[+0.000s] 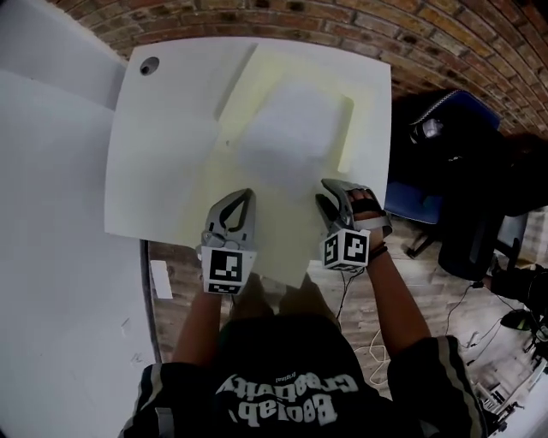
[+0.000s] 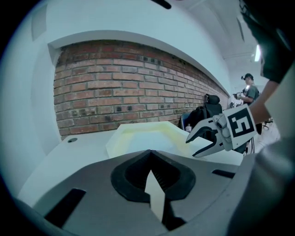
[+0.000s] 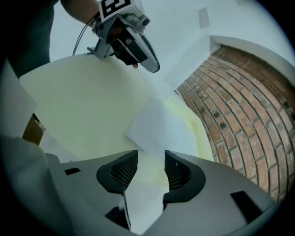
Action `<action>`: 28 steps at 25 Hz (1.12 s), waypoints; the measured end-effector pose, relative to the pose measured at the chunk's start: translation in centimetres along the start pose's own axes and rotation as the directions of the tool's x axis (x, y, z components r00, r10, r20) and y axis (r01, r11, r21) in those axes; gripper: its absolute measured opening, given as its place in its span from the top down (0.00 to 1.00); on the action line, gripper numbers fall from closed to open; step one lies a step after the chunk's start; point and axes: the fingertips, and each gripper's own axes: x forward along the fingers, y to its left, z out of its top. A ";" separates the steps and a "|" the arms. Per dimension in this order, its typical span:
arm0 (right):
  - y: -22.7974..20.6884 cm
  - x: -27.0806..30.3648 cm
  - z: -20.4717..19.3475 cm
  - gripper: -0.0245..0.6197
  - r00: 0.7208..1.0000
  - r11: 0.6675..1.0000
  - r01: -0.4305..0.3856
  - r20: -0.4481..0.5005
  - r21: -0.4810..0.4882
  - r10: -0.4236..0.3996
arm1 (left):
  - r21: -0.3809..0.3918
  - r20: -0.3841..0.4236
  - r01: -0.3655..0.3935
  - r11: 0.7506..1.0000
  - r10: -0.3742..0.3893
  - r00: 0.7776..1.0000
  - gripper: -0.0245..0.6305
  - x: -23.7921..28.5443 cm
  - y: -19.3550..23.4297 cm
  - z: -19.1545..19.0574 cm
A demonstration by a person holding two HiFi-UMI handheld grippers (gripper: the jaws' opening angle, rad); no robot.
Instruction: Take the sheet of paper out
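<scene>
A white sheet of paper [image 1: 287,128] lies on an open pale yellow folder [image 1: 274,227] spread over the white table [image 1: 167,137]. My right gripper [image 1: 330,190] is at the folder's near right part. Its jaws [image 3: 151,159] stand open, and the sheet's [image 3: 154,126] near end runs loosely between them without the pads pressing it. My left gripper [image 1: 247,195] is over the folder's near left edge. Its jaws [image 2: 150,159] are together, with a thin cream edge of the folder between them. The right gripper view shows the left gripper [image 3: 154,68] shut at the folder's [image 3: 83,106] raised edge.
The folder's near end hangs over the table's front edge. A cable hole [image 1: 149,65] sits at the table's far left corner. A brick wall [image 1: 360,26] runs behind. A dark chair [image 1: 445,162] and cables stand to the right, and a person [image 2: 249,90] stands far off.
</scene>
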 end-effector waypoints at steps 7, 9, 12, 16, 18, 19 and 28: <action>0.3 1.9 -0.3 0.66 1.000 0.985 0.026 -0.001 -0.169 -0.027 | 0.024 -0.002 -0.018 1.000 0.018 1.000 0.96 1.9 0.5 -3.9; 0.4 2.3 0.8 0.66 0.999 0.972 0.044 0.026 -0.231 -0.039 | 0.018 -0.003 -0.022 1.000 0.022 1.000 0.96 2.2 0.6 -4.7; 0.7 2.9 2.5 0.67 0.995 0.954 0.083 0.068 -0.288 -0.067 | 0.014 -0.007 -0.026 1.000 0.026 1.000 0.96 2.5 0.7 -5.5; 0.0 3.9 3.8 0.68 0.986 0.945 0.162 0.089 -0.284 -0.142 | 0.011 -0.003 -0.026 1.000 0.026 1.000 0.96 2.7 0.8 -6.0; -0.7 4.4 4.1 0.68 0.979 0.942 0.203 0.082 -0.266 -0.188 | 0.005 -0.003 -0.024 1.000 0.024 1.000 0.96 2.8 0.8 -6.2; -1.0 4.6 4.2 0.68 0.975 0.941 0.222 0.077 -0.256 -0.209 | -0.001 -0.003 -0.023 1.000 0.023 1.000 0.96 2.8 0.8 -6.2; -2.8 7.5 6.7 0.76 0.950 0.928 0.312 0.058 -0.206 -0.306 | -0.032 0.023 -0.026 0.999 0.027 0.999 0.96 2.7 1.1 -6.1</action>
